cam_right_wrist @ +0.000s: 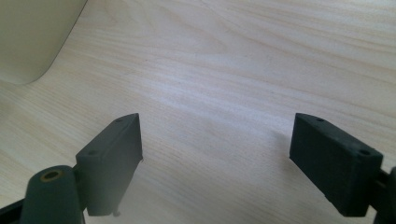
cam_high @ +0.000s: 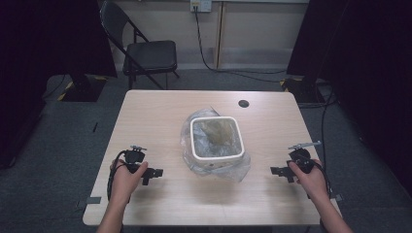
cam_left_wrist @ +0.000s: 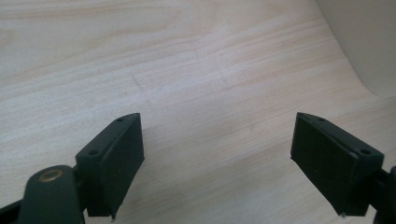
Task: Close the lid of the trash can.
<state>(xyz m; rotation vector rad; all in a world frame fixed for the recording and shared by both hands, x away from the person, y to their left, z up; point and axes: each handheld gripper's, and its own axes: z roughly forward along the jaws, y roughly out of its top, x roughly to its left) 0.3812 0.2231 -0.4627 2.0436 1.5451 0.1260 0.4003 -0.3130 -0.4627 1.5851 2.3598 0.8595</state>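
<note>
The table (cam_high: 160, 116) is pale wood with a fine, wavy grain in light beige. On it stands a square bin (cam_high: 217, 154) with a white rim, lined with a clear, greyish plastic bag (cam_high: 241, 171) whose inside shows a dull olive tint. Both the left gripper (cam_high: 156, 174) and the right gripper (cam_high: 276, 171) are matt black, with a small brass-coloured rivet (cam_left_wrist: 51, 175). A black folding chair (cam_high: 145, 53) stands on the grey floor (cam_high: 58, 145).

White bin (cam_high: 217, 156), clear liner, mid-table

A recording lab: black curtains (cam_high: 29, 73), grey carpet (cam_high: 58, 145), lone folding chair (cam_high: 145, 53), bare wooden table (cam_high: 160, 116).
</note>
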